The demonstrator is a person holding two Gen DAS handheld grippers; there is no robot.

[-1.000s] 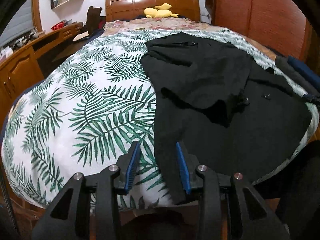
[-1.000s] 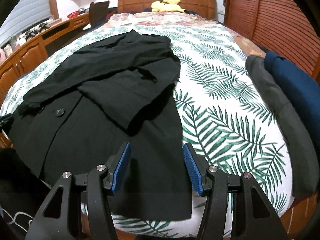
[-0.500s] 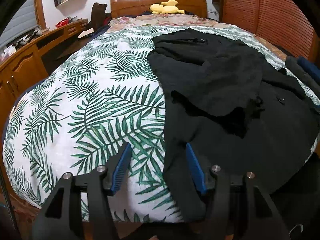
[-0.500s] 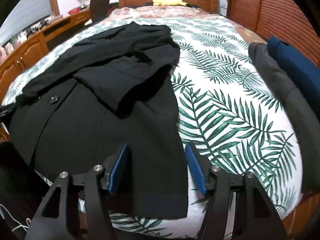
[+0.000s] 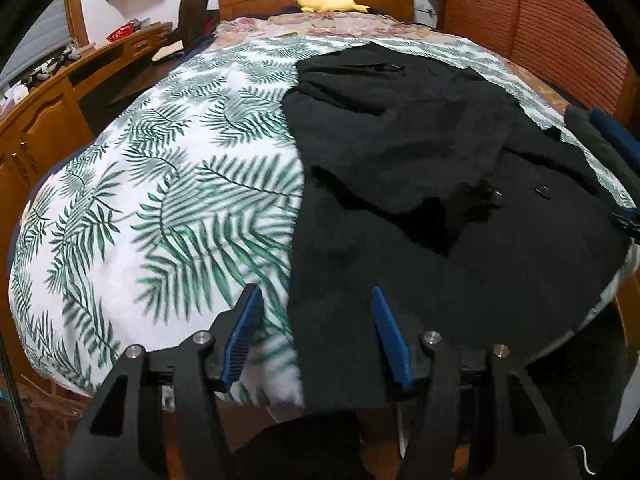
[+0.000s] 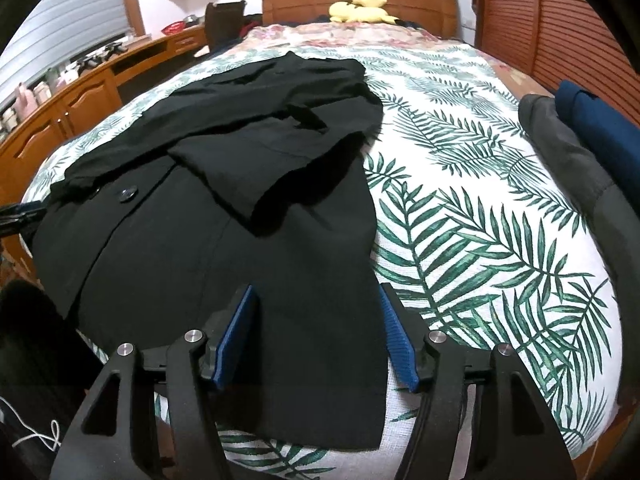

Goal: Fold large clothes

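Leaf-print bedding (image 5: 168, 208) covers the bed, and the black coat (image 6: 224, 248) lies flat on it, sleeves folded in, hem at the near edge. The left gripper (image 5: 316, 332) and right gripper (image 6: 316, 332) hover over the hem corners, jaws gaping and just widened, nothing pinched. Closing too shallow could catch one layer only, or bedding too, skewing the fold.

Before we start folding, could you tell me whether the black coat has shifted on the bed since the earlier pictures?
No. The black coat keeps its edge along the same fronds of the leaf-print bedspread.
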